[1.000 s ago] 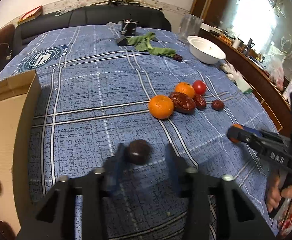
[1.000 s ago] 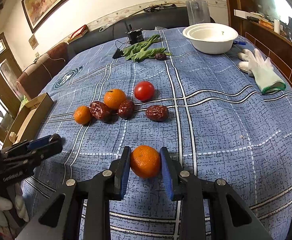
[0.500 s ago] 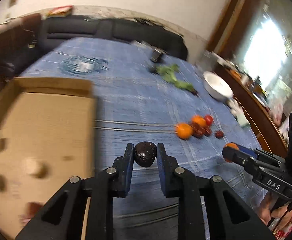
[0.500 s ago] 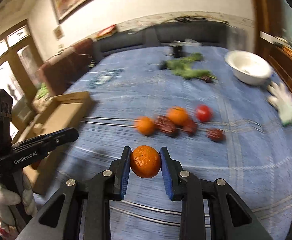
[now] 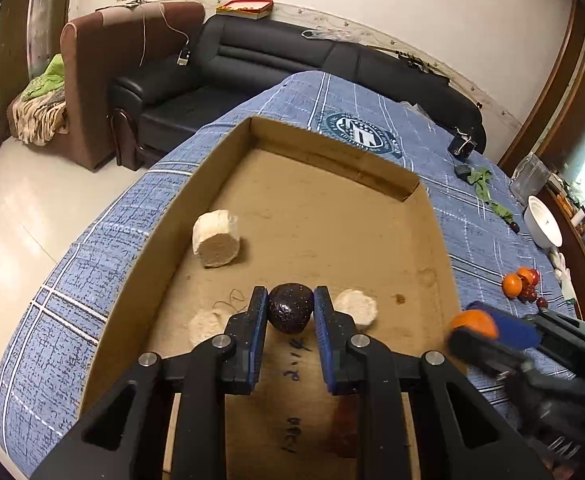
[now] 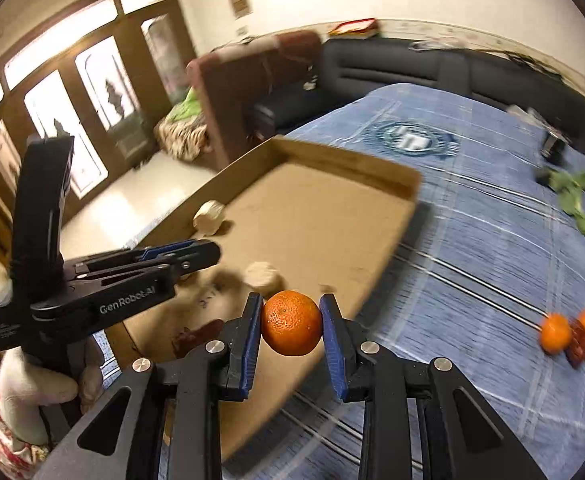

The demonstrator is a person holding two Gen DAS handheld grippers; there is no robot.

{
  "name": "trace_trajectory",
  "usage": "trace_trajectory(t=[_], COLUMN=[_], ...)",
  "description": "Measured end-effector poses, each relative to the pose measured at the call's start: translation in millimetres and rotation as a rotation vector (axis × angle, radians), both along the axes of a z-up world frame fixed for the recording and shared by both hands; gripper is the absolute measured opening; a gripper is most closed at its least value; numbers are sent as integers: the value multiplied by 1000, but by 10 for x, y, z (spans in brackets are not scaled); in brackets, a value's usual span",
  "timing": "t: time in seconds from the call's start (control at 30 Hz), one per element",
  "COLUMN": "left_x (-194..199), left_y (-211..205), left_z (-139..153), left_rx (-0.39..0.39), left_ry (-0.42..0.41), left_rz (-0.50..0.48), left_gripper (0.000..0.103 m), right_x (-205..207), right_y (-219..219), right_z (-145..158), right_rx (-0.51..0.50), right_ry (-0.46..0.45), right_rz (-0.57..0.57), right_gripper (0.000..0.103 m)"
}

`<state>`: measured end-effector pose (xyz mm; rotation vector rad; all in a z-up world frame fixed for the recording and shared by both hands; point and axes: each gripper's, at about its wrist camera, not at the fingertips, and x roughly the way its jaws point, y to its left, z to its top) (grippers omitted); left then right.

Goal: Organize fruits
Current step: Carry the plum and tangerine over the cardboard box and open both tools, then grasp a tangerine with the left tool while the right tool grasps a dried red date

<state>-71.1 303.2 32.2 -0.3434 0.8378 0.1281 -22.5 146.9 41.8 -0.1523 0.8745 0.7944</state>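
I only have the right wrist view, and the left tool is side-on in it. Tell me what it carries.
Observer: The left tool is shut on a dark round fruit, with a pad on each side.
Operator: Say where it hangs.
Observer: Over the floor of the cardboard box, towards the box's near end.
Operator: Count what already lies in there.
Observer: Three pale chunks: that large one by the left wall, a second left of the tool's fingers, and a third right of them.
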Motion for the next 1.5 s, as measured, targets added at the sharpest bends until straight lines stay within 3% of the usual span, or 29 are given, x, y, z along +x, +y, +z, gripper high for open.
trace_trajectory(t=[0.27, 0.33, 0.4, 0.67, 0.83, 0.9, 1.27, 1.5], left_x=[22, 16, -2, -128, -205, -221, -263, -183], left_y=[29, 51, 67, 61, -151, -280, -1129, -1510], left_z=[-13, -9, 10, 178, 355, 419, 578, 553], left_rx=[-12, -27, -35, -34, 46, 88, 243, 227], left_ry=[-21, -27, -33, -70, -95, -106, -136, -115], left_rz=[-2, -2, 3, 36, 24, 10, -123, -213], left_gripper=[23, 29, 41, 54, 63, 72, 87, 89], right_x=[36, 35, 33, -49, -115, -142, -236, -227], right_y=[342, 365, 380, 257, -60, -211, -1193, -1916], right_z=[-298, -328, -340, -169, 7, 61, 146, 71], right_rx=[-97, -108, -111, -61, -5, 9, 41, 46], right_ry=[-3, -8, -13, -31, -45, -52, -75, -62], right_rz=[29, 28, 23, 14, -38, -63, -247, -390], right_gripper=[33, 34, 34, 38, 44, 45, 55, 57])
